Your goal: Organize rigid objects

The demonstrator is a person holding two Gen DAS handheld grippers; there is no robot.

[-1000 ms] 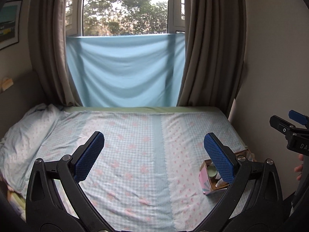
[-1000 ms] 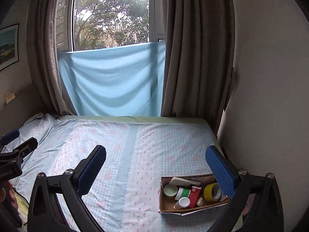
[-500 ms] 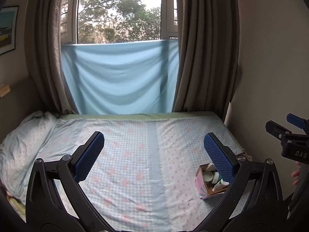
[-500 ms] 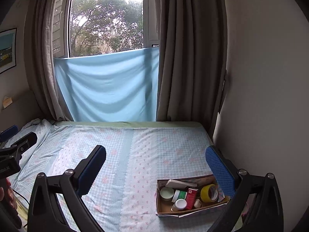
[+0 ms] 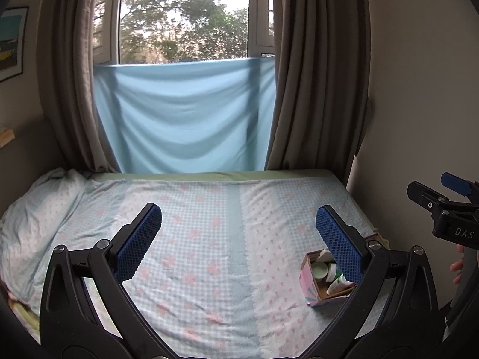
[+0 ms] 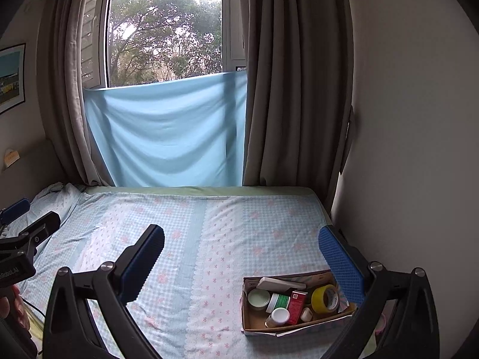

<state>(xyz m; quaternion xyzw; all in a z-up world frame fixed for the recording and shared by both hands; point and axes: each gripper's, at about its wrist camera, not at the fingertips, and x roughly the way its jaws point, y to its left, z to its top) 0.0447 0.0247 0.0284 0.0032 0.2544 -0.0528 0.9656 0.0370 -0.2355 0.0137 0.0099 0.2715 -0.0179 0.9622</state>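
Checked bedsheet [image 6: 209, 239], blue cloth [image 6: 167, 134] over window [image 6: 164, 30]; brown curtains [image 6: 296, 89], framed picture [image 6: 12, 77]

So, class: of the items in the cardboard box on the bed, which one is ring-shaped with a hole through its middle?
The yellow tape roll, at the right end of the cardboard box. The red carton and white-capped jars beside it are solid.

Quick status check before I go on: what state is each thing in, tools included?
left tool: open, empty, above the bed
right tool: open, empty
cardboard box: open-topped, on the bed, holding items
yellow tape roll: on edge inside the box
red carton: lying inside the box
curtains: drawn apart
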